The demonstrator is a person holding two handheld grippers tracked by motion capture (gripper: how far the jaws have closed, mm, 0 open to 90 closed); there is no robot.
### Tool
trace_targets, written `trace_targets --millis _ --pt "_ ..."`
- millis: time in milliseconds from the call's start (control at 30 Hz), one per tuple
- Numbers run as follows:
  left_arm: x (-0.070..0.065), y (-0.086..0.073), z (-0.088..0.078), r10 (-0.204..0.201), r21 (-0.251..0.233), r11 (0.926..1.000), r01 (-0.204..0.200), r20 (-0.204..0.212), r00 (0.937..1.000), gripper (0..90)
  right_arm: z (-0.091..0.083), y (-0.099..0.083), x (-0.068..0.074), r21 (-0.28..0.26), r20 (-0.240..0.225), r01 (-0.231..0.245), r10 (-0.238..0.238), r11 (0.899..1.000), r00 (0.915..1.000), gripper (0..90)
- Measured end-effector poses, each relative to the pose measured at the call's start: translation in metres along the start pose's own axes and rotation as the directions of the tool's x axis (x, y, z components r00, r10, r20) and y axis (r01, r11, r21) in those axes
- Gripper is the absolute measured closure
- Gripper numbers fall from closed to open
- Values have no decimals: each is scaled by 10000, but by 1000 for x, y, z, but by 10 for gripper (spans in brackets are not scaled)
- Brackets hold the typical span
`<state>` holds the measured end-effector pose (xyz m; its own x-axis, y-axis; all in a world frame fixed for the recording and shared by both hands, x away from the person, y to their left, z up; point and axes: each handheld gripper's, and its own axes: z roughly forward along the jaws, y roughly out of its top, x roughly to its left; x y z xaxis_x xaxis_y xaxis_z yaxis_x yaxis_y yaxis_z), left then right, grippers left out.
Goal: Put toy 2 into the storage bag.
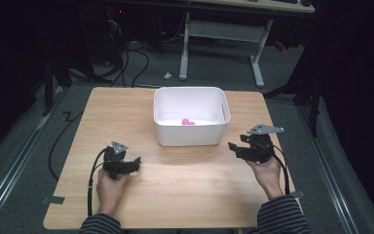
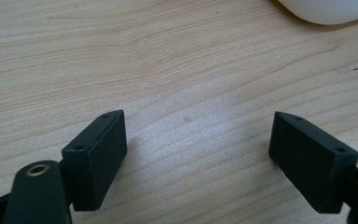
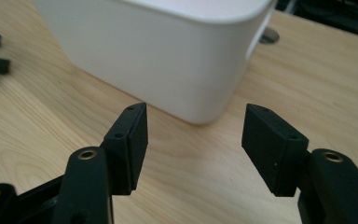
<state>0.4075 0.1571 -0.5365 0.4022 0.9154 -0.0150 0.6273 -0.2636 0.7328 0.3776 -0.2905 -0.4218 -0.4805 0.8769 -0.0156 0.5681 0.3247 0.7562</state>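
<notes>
At the table's near edge, 2 hands in striped sleeves each hold 1 gripper low over the wooden table (image 1: 175, 195). The left gripper (image 1: 137, 161) points right, jaws spread wide over bare wood with nothing between them. The right gripper (image 1: 232, 146) points left toward the bin's near corner, jaws likewise spread and empty. Beyond them stands 1 white bin (image 1: 191, 131), rounded and open-topped, and inside on its floor lies 1 small pink object (image 1: 188, 122).
</notes>
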Motion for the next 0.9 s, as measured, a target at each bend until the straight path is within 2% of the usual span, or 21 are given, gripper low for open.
trace_targets --millis 133,167,200,233,267,300,333,367,467,633,667,900 --pt "0 0 0 5 2 10000 -5 2 10000 193 10 -24 -15 231 420 -431 421 9988 9982 422" --pt "0 0 0 12 5 10000 -12 0 10000 193 10 -24 -15 231 420 -431 421 9988 9982 422" --pt "0 0 0 10 5 10000 -10 6 10000 192 16 -38 -22 304 540 -772 755 9965 9957 420" --pt "0 0 0 10 5 10000 -10 6 10000 192 16 -38 -22 304 540 -772 755 9965 9957 420" --pt "0 0 0 18 11 10000 -18 6 10000 192 24 -52 -28 405 774 -978 945 9944 9925 419" --pt "0 0 0 18 11 10000 -18 6 10000 191 24 -52 -28 405 774 -978 945 9944 9925 419" --pt "0 0 0 16 9 10000 -16 6 10000 191 31 -65 -32 476 1027 -1178 1125 9919 9883 423" --pt "0 0 0 16 9 10000 -16 6 10000 191 31 -65 -32 476 1027 -1178 1125 9919 9883 423" --pt "0 0 0 14 8 10000 -14 6 10000 191 42 -81 -41 547 1489 -1399 1304 9887 9802 421" --pt "0 0 0 20 12 10000 -20 5 10000 191 53 -91 -45 723 1646 -1540 1405 9854 9763 385" --pt "0 0 0 19 10 10000 -19 10 10000 192 55 -96 -45 366 1623 -1449 1372 9888 9772 369" --pt "0 0 0 17 8 10000 -17 12 10000 192 55 -96 -45 378 1692 -1519 1435 9877 9751 357"
